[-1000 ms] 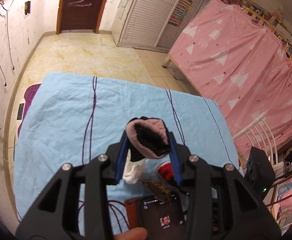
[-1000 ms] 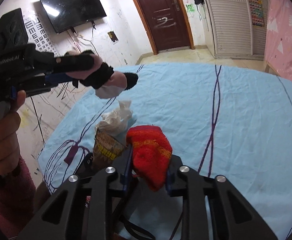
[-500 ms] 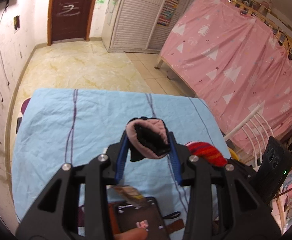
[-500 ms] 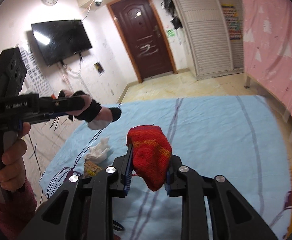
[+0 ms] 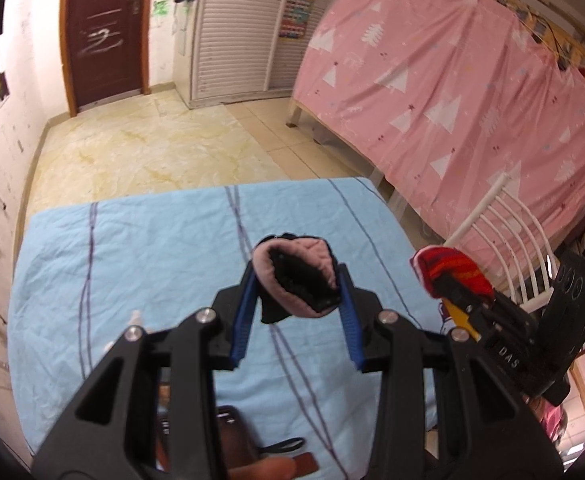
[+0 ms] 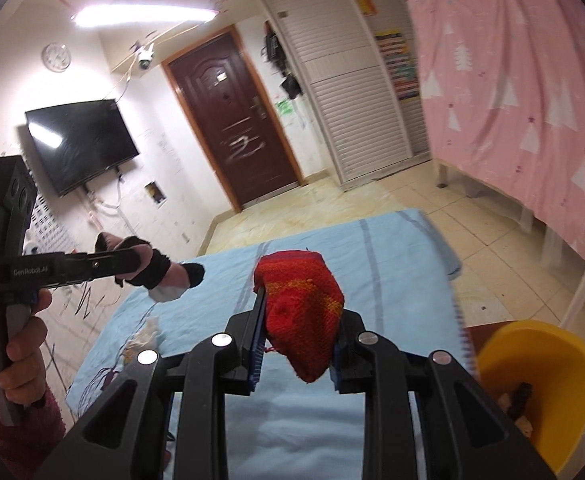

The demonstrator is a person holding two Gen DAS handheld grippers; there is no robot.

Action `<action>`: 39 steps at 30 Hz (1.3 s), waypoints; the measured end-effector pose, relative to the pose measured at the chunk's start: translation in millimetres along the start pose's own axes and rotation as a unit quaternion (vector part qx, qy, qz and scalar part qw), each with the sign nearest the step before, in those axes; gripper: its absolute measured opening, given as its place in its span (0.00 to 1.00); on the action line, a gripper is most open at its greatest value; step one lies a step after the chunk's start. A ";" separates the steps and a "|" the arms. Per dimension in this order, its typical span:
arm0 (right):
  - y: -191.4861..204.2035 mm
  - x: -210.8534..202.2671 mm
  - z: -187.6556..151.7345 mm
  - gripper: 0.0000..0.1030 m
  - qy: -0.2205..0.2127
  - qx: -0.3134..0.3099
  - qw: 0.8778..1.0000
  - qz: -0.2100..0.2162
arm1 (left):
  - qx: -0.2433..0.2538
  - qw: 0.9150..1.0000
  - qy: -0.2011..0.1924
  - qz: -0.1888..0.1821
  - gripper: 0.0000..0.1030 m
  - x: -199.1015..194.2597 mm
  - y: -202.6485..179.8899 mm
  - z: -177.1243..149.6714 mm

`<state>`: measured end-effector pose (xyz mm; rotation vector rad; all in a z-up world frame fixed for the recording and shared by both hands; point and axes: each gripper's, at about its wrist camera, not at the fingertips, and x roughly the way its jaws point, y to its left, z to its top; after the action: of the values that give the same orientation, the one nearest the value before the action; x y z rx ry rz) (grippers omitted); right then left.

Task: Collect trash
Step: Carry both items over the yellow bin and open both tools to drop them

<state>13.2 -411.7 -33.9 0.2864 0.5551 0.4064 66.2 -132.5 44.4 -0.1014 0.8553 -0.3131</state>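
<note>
Left wrist view: left gripper (image 5: 297, 282) pinching pink-and-black sock (image 5: 296, 280), aloft over blue bedsheet (image 5: 132, 256).
Right wrist view: right gripper (image 6: 298, 330) clamped on red sock (image 6: 302, 312), near yellow bin (image 6: 540, 360) off bed's right edge.
Handling: soft, light, limp; best gripped mid-bundle.

The yellow bin (image 6: 540, 384) is cut off; its contents look like indistinct scraps.

L claw (image 5: 296, 280) clamped, R claw (image 6: 298, 322) clamped, both raised
</note>
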 end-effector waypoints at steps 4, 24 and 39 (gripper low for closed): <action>-22.8 -13.6 0.2 0.19 -0.015 0.019 1.000 -0.012 | 0.017 1.000 0.009 -0.002 0.35 10.2 -21.0 2.7; -156.4 -65.8 -39.7 0.19 -0.039 0.094 0.986 -0.136 | 0.118 0.988 0.075 -0.057 0.35 71.9 -170.4 2.6; -191.5 -60.0 -59.6 0.67 -0.026 0.115 0.979 -0.164 | 0.100 0.976 0.166 -0.099 0.60 145.7 -245.9 -27.1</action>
<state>-10.4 -598.2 -125.9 0.4189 0.5874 0.0135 78.4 -410.4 -26.8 0.0556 1.1423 -0.6132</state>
